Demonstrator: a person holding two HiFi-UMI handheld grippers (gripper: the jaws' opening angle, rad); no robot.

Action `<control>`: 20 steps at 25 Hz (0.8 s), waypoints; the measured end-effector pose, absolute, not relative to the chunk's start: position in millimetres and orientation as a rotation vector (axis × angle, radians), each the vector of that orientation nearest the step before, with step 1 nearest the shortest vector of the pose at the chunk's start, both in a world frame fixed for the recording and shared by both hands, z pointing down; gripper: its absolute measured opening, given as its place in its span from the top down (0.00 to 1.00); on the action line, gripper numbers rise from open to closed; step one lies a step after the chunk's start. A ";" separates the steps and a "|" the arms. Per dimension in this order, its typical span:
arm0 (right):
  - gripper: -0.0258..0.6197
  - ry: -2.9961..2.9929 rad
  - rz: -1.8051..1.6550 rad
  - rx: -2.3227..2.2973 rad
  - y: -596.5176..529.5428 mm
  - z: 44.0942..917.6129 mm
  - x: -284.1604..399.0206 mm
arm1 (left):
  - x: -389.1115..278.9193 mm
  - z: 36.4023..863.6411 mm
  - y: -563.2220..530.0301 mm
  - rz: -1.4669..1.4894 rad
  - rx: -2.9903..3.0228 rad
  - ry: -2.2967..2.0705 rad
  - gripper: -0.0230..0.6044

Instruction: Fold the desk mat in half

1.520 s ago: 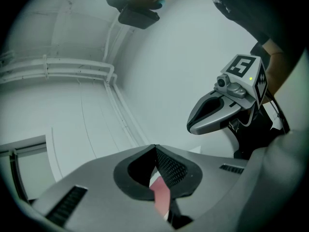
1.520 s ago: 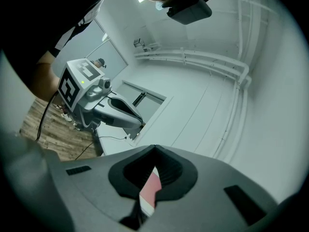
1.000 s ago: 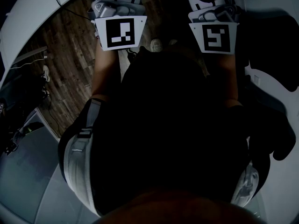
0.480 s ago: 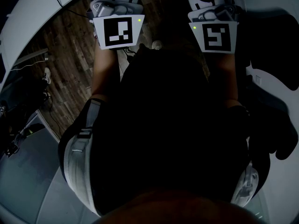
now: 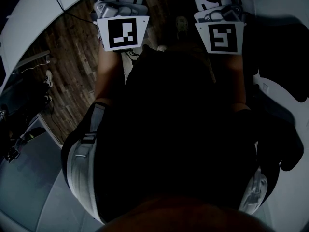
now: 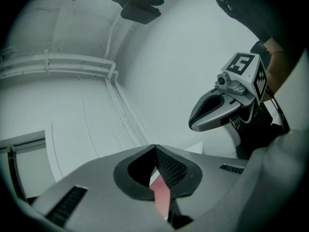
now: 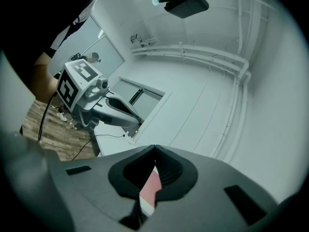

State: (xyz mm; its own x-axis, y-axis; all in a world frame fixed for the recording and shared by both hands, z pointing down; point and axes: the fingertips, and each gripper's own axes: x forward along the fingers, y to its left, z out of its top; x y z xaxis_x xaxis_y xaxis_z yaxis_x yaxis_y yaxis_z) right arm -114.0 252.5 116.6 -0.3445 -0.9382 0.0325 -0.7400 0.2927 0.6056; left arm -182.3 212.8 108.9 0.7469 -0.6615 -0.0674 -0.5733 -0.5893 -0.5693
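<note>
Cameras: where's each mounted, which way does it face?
Head view: on the head, facing steeply down; torso, left gripper, right gripper.
Left gripper view: on it, along shut fingers, at a wall; right arm.
Right gripper view: on it, along shut fingers, at a wall; left arm.
Shared: each gripper view shows the other gripper; head and right share floor.

Held side by side ahead of the body, well apart: left gripper (image 6: 155,151) on the left, right gripper (image 7: 154,151) on the right, both above the floor (image 5: 72,47). Near the left gripper, a desk (image 7: 104,144), with a cable (image 7: 113,136) lying on it. On the floor further left, a shoe (image 5: 47,75).
</note>
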 end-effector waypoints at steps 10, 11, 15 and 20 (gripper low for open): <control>0.91 -2.253 -0.694 1.442 170.6 127.0 -79.9 | -147.8 118.8 138.0 -0.275 -2.352 0.977 0.94; 0.91 -2.259 -0.695 1.436 163.1 128.1 -74.6 | -142.1 119.4 131.5 -0.278 -2.347 0.980 0.94; 0.91 -2.291 -0.699 1.410 136.6 129.8 -55.8 | -120.8 122.1 106.8 -0.300 -2.337 0.997 0.94; 0.91 -2.332 -0.701 1.370 96.7 127.1 -32.6 | -96.1 120.2 72.1 -0.341 -2.321 1.021 0.94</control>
State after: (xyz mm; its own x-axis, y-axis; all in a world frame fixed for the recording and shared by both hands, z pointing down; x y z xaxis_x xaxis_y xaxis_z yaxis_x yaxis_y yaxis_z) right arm -32.6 96.7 127.1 -0.4740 -0.8794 0.0456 -0.7086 0.4117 0.5731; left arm -96.1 72.1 120.2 0.6754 -0.7374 0.0019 -0.5907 -0.5426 -0.5972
